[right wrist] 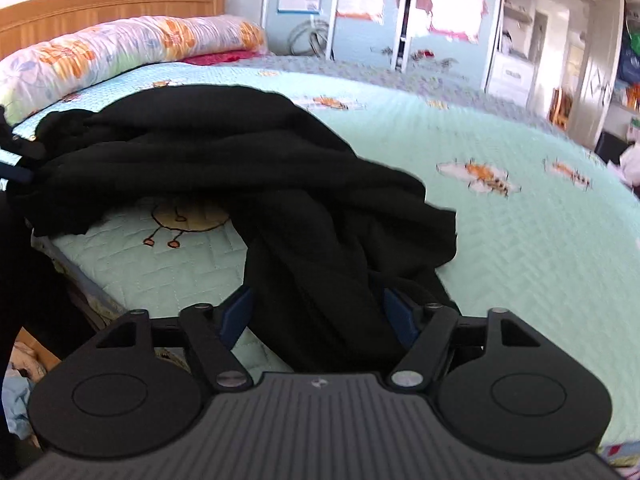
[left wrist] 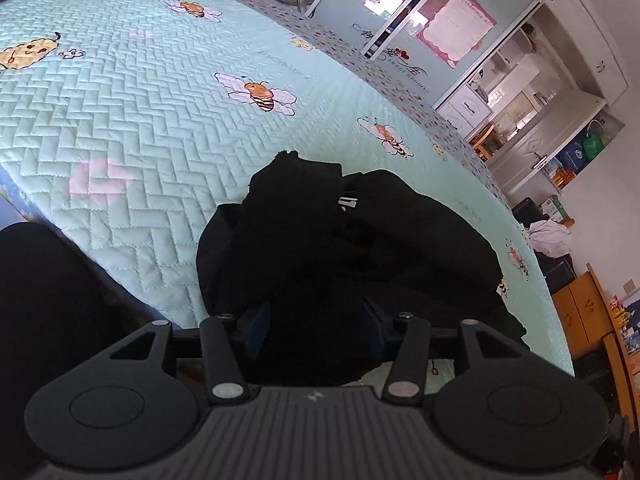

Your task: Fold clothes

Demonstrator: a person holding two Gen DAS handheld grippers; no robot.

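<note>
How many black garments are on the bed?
1 that I can tell: a crumpled black garment near the bed's front edge, reaching between both grippers' fingers. Folds may hide another.
</note>
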